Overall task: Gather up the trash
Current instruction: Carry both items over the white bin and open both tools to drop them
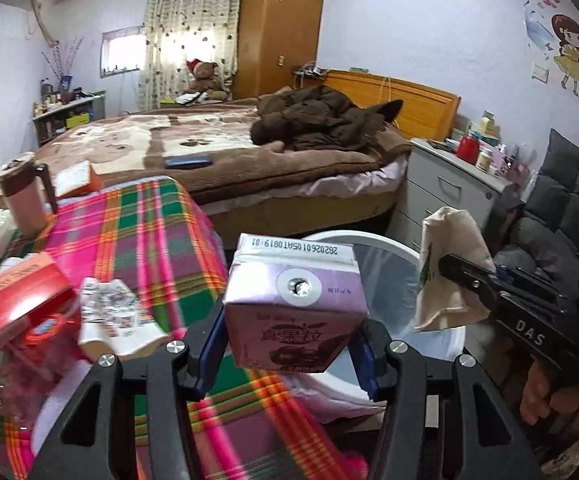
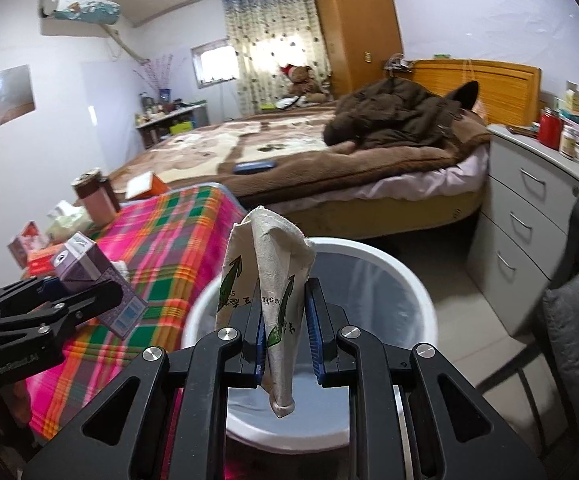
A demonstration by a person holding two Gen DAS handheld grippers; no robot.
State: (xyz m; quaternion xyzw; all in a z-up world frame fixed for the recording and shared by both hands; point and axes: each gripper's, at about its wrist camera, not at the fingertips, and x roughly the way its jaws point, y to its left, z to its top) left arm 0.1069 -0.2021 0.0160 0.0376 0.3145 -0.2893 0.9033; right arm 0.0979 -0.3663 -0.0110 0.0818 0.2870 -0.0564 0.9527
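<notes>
Bedroom scene here, with a table under a bright pink-and-green plaid cloth (image 1: 145,232) sitting next to a white trash bin (image 2: 409,276) lined with a clear bag. The left gripper (image 1: 293,344) is squeezing a purple drink carton (image 1: 295,304), jaws part-way open and pressing on both its sides, holding it over the table's edge right beside the bin. The right gripper (image 2: 285,340) is pinching a crumpled paper cup (image 2: 267,280) with green arrows printed on it, jaws nearly together, and it's hanging right over the bin's opening. Still lying on the table: a red box (image 1: 21,300), a crumpled wrapper (image 1: 109,304) and a pink mug (image 1: 23,192). Behind it all there's a bed (image 1: 217,148) with a brown coat (image 1: 321,120) dumped on it.
</notes>
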